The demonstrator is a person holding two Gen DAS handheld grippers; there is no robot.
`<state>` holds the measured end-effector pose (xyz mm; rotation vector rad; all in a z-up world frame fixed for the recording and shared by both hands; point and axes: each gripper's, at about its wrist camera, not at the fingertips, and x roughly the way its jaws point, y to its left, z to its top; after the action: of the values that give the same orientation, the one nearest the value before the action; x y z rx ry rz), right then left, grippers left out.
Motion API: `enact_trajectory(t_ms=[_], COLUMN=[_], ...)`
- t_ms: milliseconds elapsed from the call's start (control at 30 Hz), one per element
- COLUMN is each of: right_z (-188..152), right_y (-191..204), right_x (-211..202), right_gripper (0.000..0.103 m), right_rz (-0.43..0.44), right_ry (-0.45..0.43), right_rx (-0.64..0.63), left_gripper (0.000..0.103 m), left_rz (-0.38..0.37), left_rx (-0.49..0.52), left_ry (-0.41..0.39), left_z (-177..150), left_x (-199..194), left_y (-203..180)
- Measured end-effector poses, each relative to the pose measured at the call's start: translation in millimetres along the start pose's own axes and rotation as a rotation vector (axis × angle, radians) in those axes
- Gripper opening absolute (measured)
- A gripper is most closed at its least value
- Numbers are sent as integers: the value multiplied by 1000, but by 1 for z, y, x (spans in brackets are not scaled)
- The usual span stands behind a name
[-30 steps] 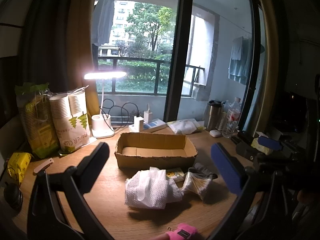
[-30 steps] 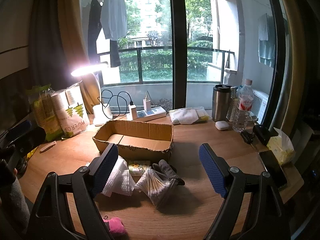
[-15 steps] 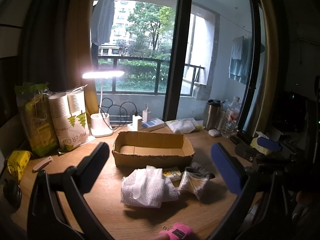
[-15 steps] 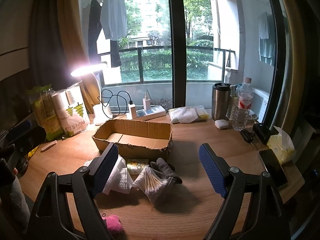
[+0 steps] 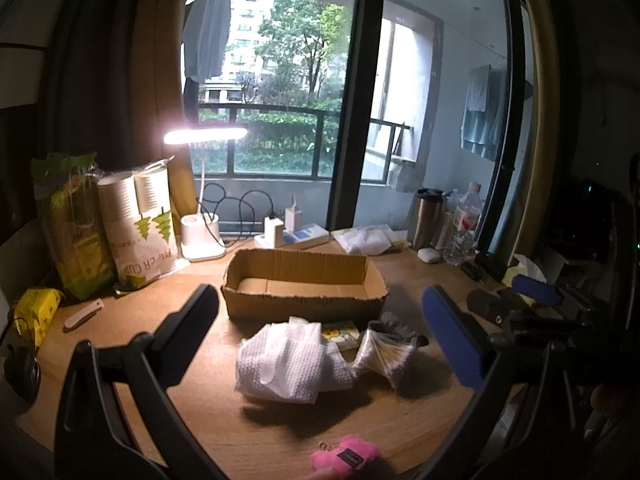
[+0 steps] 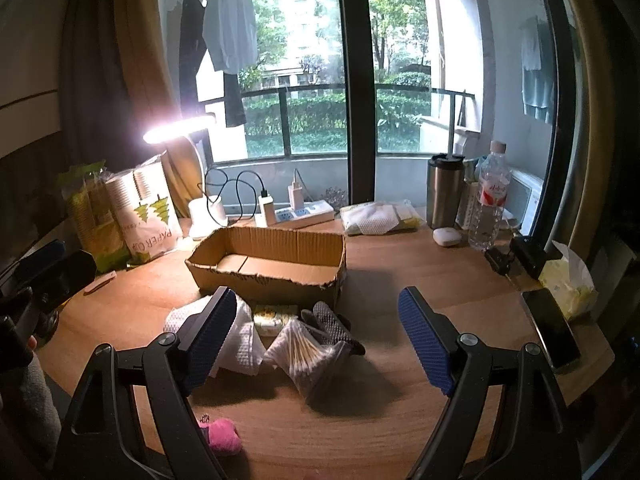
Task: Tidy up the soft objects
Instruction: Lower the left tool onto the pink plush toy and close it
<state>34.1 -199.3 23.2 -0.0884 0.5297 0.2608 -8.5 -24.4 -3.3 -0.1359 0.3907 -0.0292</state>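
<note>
An open cardboard box (image 5: 304, 286) (image 6: 268, 266) sits mid-table, empty. In front of it lie a white textured cloth (image 5: 288, 362) (image 6: 244, 344), a clear bag of cotton swabs (image 5: 386, 360) (image 6: 306, 360), a small yellow packet (image 5: 340, 332) (image 6: 274, 316) and a grey glove (image 6: 334, 326). A pink plush keychain (image 5: 346, 458) (image 6: 222, 436) lies near the front edge. My left gripper (image 5: 324, 344) is open and empty above the cloth. My right gripper (image 6: 316, 336) is open and empty above the swab bag.
At the back stand a lit desk lamp (image 5: 204, 236), a paper cup pack (image 5: 138, 228), a power strip (image 6: 304, 214), a wipes pack (image 6: 380, 218), a steel tumbler (image 6: 442, 192) and a water bottle (image 6: 490, 200). A phone (image 6: 554, 330) and tissues (image 6: 570, 282) lie right.
Both grippers have drawn back and risen slightly; the box and soft items sit a little lower and farther in view. Both stay open.
</note>
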Motion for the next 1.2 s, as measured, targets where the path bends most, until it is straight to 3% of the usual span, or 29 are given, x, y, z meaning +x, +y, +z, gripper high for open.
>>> enact_trajectory(t_ms=[267, 733, 1200], right_z=[-12, -53, -79], right_y=[0, -5, -16], right_x=[4, 17, 42], right_gripper=[86, 86, 86], right_rz=[20, 18, -5], right_ry=[37, 125, 208], right_rx=[-22, -8, 11], left_gripper=[102, 102, 102], left_rz=[21, 2, -15], left_rx=[-13, -2, 62], left_ry=[49, 213, 461], left_z=[-21, -76, -137], left_x=[5, 33, 88], left_y=[0, -9, -17])
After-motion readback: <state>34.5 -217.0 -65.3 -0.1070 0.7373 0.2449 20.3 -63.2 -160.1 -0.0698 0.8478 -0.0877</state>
